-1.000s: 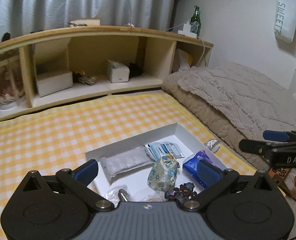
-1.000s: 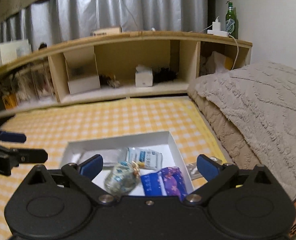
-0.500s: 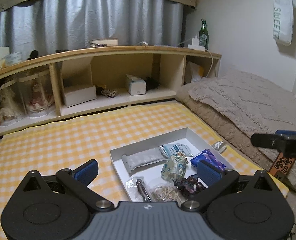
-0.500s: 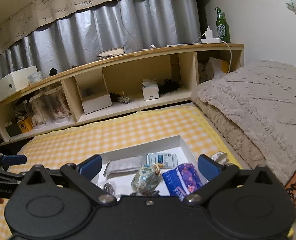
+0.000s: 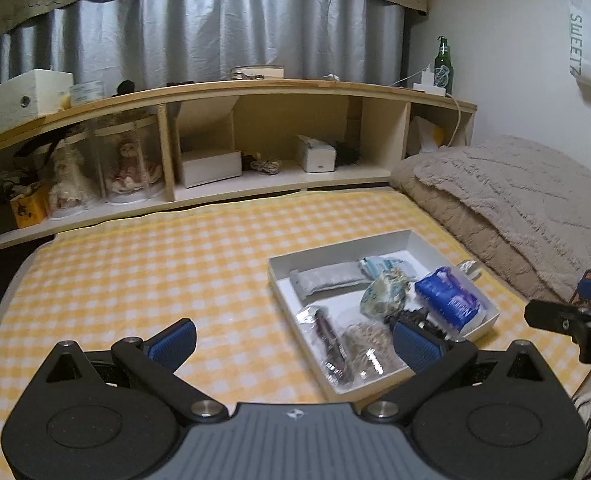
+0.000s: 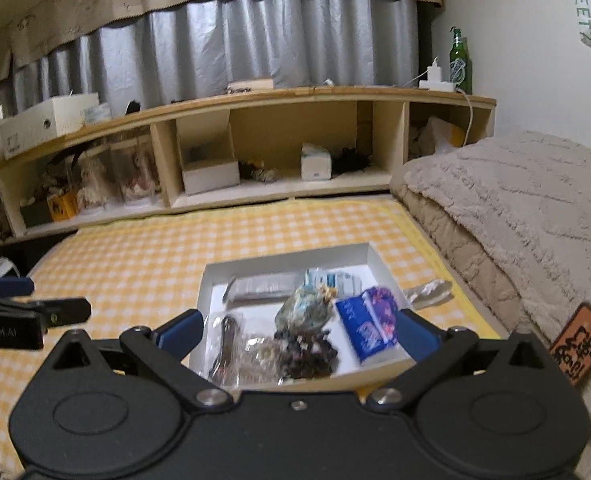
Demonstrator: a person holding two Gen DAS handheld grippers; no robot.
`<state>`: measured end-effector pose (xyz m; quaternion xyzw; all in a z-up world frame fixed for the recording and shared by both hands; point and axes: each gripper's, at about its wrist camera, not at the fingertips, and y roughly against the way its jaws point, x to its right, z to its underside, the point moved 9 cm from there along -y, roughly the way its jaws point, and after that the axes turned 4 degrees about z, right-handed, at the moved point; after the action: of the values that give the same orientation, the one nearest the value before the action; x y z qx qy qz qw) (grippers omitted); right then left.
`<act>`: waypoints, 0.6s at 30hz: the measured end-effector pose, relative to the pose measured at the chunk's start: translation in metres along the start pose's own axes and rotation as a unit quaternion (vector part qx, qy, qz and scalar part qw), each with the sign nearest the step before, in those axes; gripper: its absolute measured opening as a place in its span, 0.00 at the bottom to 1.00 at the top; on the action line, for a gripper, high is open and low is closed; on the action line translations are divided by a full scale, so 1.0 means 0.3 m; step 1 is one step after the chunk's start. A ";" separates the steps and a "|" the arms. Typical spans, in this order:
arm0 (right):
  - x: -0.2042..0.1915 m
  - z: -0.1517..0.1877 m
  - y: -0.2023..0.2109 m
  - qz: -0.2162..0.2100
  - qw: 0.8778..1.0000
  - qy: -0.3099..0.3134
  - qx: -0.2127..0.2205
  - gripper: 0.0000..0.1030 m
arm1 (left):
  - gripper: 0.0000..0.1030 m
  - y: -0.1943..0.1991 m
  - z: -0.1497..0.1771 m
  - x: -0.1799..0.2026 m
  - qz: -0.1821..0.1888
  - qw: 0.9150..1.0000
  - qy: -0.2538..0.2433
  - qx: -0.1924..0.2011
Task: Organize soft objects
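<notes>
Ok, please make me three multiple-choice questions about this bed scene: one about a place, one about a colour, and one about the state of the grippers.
1. Where does the clear crumpled wrapper lie?
A. inside the white tray
B. on the checked sheet beside the tray
C. on the shelf

2. What colour is the bottle on top of the shelf?
A. green
B. red
C. blue

3. In what state are the left gripper and the right gripper?
A. both open and empty
B. both shut on a pouch
C. one open, one shut

Answers:
1. B, since the wrapper rests on the yellow checked sheet outside the right wall of the white tray.
2. A, as the glass is green in both views.
3. A, because each pair of blue pads stands wide apart with nothing between them.
</notes>
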<state>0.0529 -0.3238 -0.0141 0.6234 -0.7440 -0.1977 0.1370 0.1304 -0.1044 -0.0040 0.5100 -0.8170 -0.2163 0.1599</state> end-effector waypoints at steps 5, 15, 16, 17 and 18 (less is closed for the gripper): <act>-0.038 0.075 0.020 0.004 1.000 0.012 -0.010 1.00 | 1.00 0.027 0.060 -0.024 -0.008 1.000 0.000 -0.002; -0.055 0.146 0.050 0.048 0.999 0.018 0.008 1.00 | 1.00 0.069 0.147 -0.037 -0.018 1.000 -0.012 0.009; -0.055 0.148 0.052 0.051 0.998 0.018 0.011 1.00 | 1.00 0.070 0.153 -0.038 -0.019 1.000 -0.013 0.010; -0.055 0.150 0.052 0.052 0.998 0.018 0.012 1.00 | 1.00 0.069 0.158 -0.041 -0.021 1.000 -0.012 0.012; -0.055 0.153 0.053 0.052 0.998 0.018 0.014 1.00 | 1.00 0.068 0.164 -0.043 -0.022 1.000 -0.011 0.012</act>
<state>0.0213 -0.2997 -0.0465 0.5888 -0.7758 -0.1688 0.1516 0.0967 -0.0756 -0.0361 0.5274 -0.8100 -0.2152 0.1398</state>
